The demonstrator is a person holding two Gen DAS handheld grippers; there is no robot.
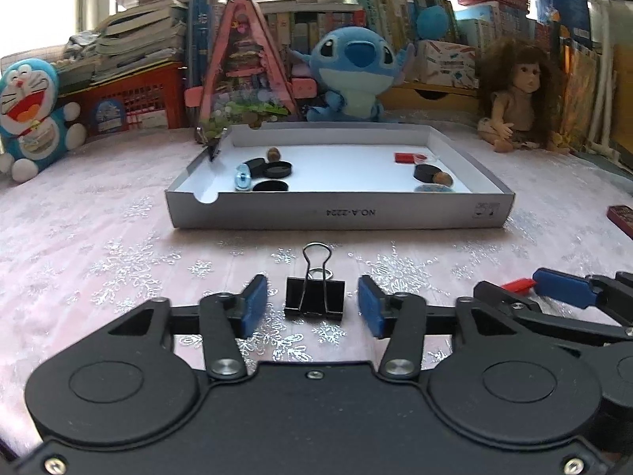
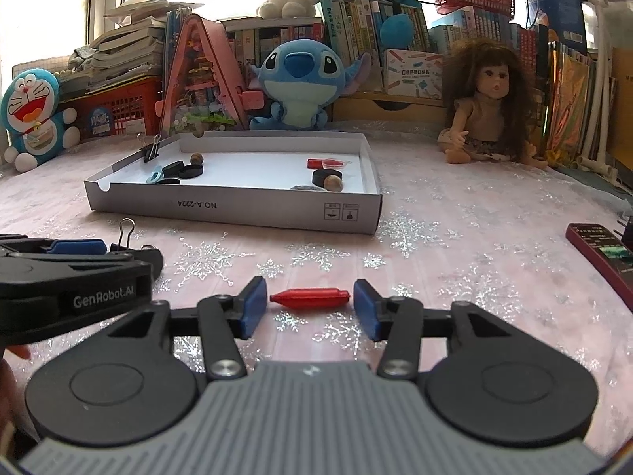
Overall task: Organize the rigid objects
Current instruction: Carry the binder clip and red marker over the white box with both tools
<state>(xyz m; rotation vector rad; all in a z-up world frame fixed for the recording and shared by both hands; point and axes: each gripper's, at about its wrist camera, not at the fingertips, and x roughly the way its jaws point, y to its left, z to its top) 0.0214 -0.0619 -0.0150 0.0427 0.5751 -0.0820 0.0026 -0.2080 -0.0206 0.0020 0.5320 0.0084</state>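
2 sets of jaws stand open, neither pressing on anything. Left gripper [image 1: 312, 303]: black binder clip [image 1: 314, 299] upright on the worktop [image 1: 118, 245] between the pads, gaps on both sides. Right gripper [image 2: 309, 303]: red pen-shaped piece [image 2: 309, 298] lying crosswise between the pads, ends just clear. Beyond, the white cardboard tray [image 2: 237, 208] holds black caps, nuts and another clip.

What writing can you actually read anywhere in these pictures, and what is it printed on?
"NO.A-222A", upside down, on the white box's front wall.
"GenRobot.AI" on the left gripper's side.
Book spines, the remote's buttons and the box's small pictogram labels: too small or blurred to read.
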